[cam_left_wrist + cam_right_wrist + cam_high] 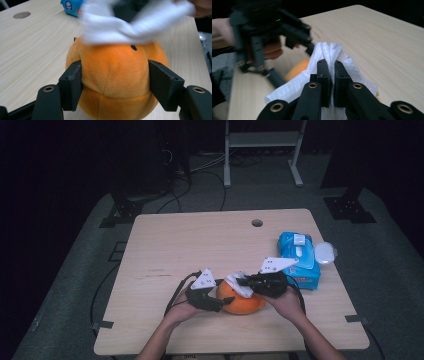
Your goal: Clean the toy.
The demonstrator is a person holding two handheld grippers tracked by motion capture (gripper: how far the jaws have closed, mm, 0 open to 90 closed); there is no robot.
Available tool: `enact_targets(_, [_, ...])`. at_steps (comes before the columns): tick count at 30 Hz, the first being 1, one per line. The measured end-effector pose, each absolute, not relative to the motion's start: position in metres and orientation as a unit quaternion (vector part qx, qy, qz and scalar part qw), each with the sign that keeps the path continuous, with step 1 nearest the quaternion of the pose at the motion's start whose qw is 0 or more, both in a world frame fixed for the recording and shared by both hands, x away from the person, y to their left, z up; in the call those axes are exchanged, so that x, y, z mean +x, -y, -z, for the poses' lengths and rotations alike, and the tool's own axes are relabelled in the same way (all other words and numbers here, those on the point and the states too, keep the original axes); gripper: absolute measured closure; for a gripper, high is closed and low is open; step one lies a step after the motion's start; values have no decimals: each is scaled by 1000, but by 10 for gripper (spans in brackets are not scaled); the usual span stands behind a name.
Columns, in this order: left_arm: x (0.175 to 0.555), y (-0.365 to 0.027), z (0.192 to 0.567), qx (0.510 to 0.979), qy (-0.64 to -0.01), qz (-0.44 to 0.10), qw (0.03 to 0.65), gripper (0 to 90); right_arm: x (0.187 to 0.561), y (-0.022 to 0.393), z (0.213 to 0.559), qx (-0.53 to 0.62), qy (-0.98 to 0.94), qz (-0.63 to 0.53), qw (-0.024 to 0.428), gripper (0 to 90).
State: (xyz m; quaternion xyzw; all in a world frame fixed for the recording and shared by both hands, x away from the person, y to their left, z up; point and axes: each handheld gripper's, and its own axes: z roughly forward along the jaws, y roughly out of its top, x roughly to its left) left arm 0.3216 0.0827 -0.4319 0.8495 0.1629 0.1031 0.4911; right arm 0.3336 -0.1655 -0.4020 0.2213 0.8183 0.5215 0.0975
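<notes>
A round orange plush toy (pixel 245 304) sits near the table's front edge. My left gripper (pixel 221 303) comes at it from the left. In the left gripper view its two black pads (pixel 73 85) press into the toy's (pixel 115 72) sides, so the left gripper (pixel 115 86) is shut on it. My right gripper (pixel 246 282) hovers over the toy's top, shut on a white wipe (pixel 239 285). In the right gripper view that gripper (pixel 331 66) pinches the folded wipe (pixel 329 51) tight, with the toy (pixel 298 68) beneath. The wipe (pixel 120 27) lies blurred across the toy's top.
A blue wipes pack (pixel 299 260) lies right of the hands, with a small white round lid (pixel 325 252) beside it. A cable hole (pixel 257 223) marks the table's far side. Bare wood (pixel 175 245) stretches across the left and far parts.
</notes>
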Motion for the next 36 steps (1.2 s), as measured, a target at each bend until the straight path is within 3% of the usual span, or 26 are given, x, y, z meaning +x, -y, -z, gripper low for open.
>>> enact_targets(3, [323, -84, 433, 848, -168, -99, 493, 308, 342, 172, 406, 236, -822, -508, 104, 848])
enact_targets(8, [333, -88, 437, 830, -221, -63, 509, 105, 341, 184, 417, 253, -814, -516, 87, 848])
enact_targets(9, [334, -88, 439, 828, -226, -52, 510, 98, 339, 185, 417, 254, -813, -517, 84, 848])
enact_targets(13, [331, -87, 441, 830, -212, -42, 514, 246, 335, 187, 414, 250, -816, -514, 85, 848])
enact_targets(17, [326, -84, 435, 834, -200, -58, 511, 298, 328, 179, 406, 229, -817, -523, 81, 848])
enact_targets(24, [317, -76, 431, 847, -172, -93, 495, 314, 325, 154, 397, 196, -827, -520, 84, 848])
enact_targets(36, [322, -85, 441, 847, -180, -80, 493, 284, 341, 193, 418, 264, -818, -503, 87, 848])
